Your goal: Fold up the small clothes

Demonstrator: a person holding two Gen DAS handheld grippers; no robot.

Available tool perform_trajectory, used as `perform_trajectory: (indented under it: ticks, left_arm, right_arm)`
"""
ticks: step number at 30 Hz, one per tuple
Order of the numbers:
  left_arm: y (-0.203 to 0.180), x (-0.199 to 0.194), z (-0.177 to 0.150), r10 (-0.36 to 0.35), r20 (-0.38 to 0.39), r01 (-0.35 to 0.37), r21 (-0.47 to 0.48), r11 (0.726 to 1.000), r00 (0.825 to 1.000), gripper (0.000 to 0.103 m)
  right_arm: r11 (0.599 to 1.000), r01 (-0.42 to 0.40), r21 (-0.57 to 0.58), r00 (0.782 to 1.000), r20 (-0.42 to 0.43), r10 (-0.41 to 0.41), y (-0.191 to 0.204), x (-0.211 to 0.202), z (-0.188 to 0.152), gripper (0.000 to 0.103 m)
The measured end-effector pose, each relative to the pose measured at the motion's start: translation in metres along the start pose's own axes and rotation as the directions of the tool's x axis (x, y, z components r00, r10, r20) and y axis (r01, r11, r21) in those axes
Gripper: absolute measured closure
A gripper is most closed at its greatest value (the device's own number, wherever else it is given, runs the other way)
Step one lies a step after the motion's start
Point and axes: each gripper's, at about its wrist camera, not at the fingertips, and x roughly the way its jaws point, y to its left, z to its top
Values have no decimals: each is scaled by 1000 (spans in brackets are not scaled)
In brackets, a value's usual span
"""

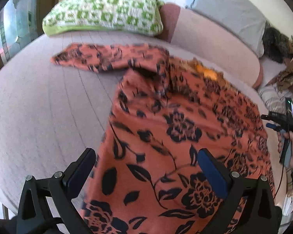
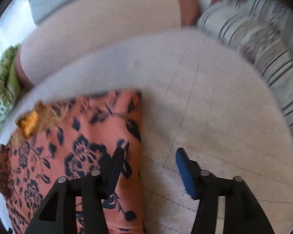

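Note:
An orange garment with a black flower print (image 1: 166,136) lies on the pale quilted bed (image 1: 39,107). One sleeve is spread out to the left at the far end. A yellow tag shows at its neck (image 1: 210,74). My left gripper (image 1: 146,161) is open, its fingers wide apart over the garment's near part. In the right wrist view the garment (image 2: 87,146) lies at the left, its right edge folded straight. My right gripper (image 2: 149,156) is open above that edge; its left finger (image 2: 115,167) is over the cloth, its right finger (image 2: 185,173) over bare bed.
A green and white pillow (image 1: 107,11) lies at the far end of the bed. A pink bolster (image 1: 214,44) and a grey pillow (image 1: 224,9) lie behind the garment. Striped bedding (image 2: 254,39) lies at the right. The right gripper and hand show at the edge (image 1: 283,128).

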Motion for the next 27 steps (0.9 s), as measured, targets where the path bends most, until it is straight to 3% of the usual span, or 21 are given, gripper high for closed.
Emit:
perform_trajectory:
  ticks: [2,3,5,6,8,10,14,19,22,25,26,27]
  left_arm:
    - [8,-5,10,-21,21,21,-27,999,1000,0]
    - [15,-6,18,-39,31,40,-50,998,999,0]
    - [34,-5,37,-73,55,79,-108,991,996,0]
    - [45,-2,47,-90,67,98,-138,986,994,0]
    - [69,6,71,-106,91,123,-206,971,990,0]
    - [91,15,92,-116,108,140,-255,957,987,0]
    - [148,50,139,-91,104,125,-386,914,990,0]
    - [183,80,155,0,62,31,-495,868,998,2]
    - [191,96,158,48,-11,-47,-516,855,999,25]
    - [198,98,161,97,-17,-91,-554,827,995,46]
    - [200,99,162,112,-26,-107,-563,819,993,79]
    - [204,102,163,123,-51,-130,-573,809,991,99]
  right_arm:
    - [998,-57,-17,996,68,58,10,-24,-3,43]
    - [991,-125,-47,987,98,129,22,-34,-7,41]
    - [966,-224,-127,970,72,234,46,-37,-18,25]
    - [953,-254,-164,966,9,259,56,-25,-27,24]
    - [963,-224,-147,970,-124,207,60,7,-39,24]
    - [960,-203,-194,978,-82,191,64,8,-51,22]
    - [954,-178,-243,983,-78,163,72,3,-60,19]
    - [954,-188,-232,982,-72,176,72,-9,-59,18]
    - [951,-184,-247,983,-68,172,67,-1,-60,18]
    - [954,-185,-235,982,-67,174,71,0,-61,18]
    - [955,-187,-231,982,-69,176,73,2,-61,18]
    - [955,-189,-229,982,-70,178,73,2,-60,18]
